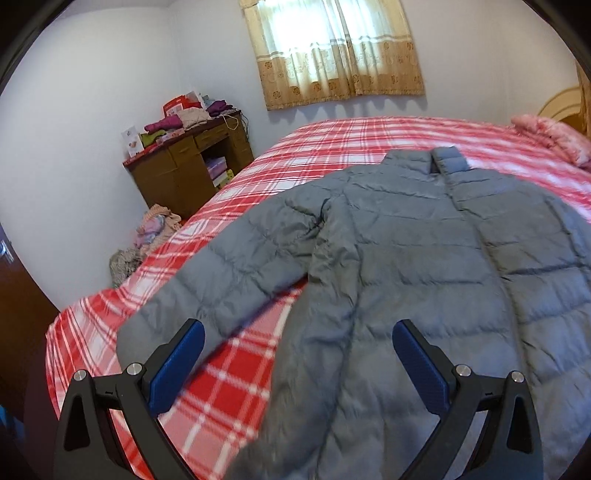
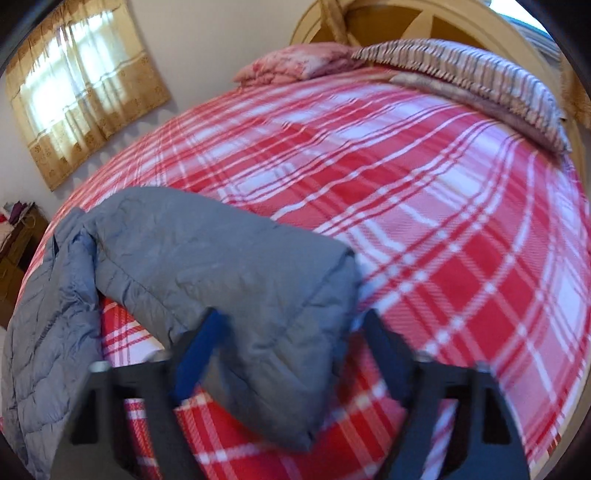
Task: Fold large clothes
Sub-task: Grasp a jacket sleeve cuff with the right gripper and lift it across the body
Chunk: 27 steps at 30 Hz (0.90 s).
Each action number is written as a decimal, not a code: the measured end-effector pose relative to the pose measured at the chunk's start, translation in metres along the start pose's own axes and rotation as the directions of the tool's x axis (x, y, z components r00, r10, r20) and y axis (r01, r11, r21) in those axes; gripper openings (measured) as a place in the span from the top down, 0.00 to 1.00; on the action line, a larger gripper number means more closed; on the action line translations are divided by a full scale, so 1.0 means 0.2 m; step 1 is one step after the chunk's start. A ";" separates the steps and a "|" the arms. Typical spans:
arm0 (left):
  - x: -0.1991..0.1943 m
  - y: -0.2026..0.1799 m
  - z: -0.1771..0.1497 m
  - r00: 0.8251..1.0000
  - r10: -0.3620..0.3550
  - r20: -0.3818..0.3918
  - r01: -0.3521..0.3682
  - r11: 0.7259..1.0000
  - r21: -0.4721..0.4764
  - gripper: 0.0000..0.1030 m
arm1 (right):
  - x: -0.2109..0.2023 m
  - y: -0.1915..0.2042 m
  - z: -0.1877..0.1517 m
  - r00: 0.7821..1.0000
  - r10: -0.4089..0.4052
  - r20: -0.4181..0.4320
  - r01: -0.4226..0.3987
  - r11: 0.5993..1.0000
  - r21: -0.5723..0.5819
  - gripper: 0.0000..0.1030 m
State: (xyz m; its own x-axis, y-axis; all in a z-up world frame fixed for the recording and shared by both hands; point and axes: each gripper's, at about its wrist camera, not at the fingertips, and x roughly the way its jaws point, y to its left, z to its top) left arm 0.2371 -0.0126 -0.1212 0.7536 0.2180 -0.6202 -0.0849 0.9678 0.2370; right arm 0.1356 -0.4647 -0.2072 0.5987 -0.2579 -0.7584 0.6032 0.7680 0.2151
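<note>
A grey-blue puffer jacket point(image 1: 406, 258) lies spread front-up on the red plaid bed point(image 1: 229, 387), collar towards the far side. Its left sleeve point(image 1: 229, 280) stretches out over the cover. My left gripper point(image 1: 298, 330) hovers open and wide above the jacket's lower left edge, with nothing between its blue pads. In the right wrist view the other sleeve point(image 2: 229, 258) runs from the jacket body point(image 2: 44, 314) towards me. My right gripper point(image 2: 290, 328), blurred, straddles that sleeve with its jaws partly apart. A thin dark gap shows beside the right finger point(image 2: 380, 339).
A brown desk point(image 1: 192, 166) piled with folded clothes stands by the far wall, with a heap of clothes point(image 1: 147, 236) on the floor beside the bed. A pink pillow point(image 2: 295, 62) and a striped quilt point(image 2: 472, 74) lie at the headboard point(image 2: 424, 22). A curtained window point(image 1: 340, 48) is behind.
</note>
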 end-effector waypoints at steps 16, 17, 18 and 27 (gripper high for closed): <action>0.27 0.12 0.24 0.999 0.032 -0.031 -0.033 0.999 -0.036 0.01 | -0.33 0.71 0.40 0.958 0.047 0.283 0.067 0.924 -0.378 0.86; 0.27 0.13 0.25 0.999 0.033 -0.029 -0.034 0.999 -0.041 0.01 | -0.34 0.81 0.39 0.956 0.064 0.286 0.062 0.909 -0.413 0.86; 0.28 0.14 0.27 0.999 0.034 -0.025 -0.035 0.998 -0.047 0.01 | -0.34 0.92 0.36 0.954 0.089 0.285 0.053 0.889 -0.455 0.86; 0.32 0.22 0.25 0.997 0.072 -0.004 -0.072 0.997 -0.029 0.01 | -0.22 1.62 -0.15 0.959 0.234 0.160 -0.051 0.699 -0.713 0.86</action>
State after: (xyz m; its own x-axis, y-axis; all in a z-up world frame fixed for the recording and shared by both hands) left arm 0.3140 0.0376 -0.1130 0.7425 0.2877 -0.6048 -0.1578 0.9528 0.2595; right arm 0.2895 -0.1869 -0.1224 0.7995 -0.1618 -0.5785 0.0151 0.9682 -0.2499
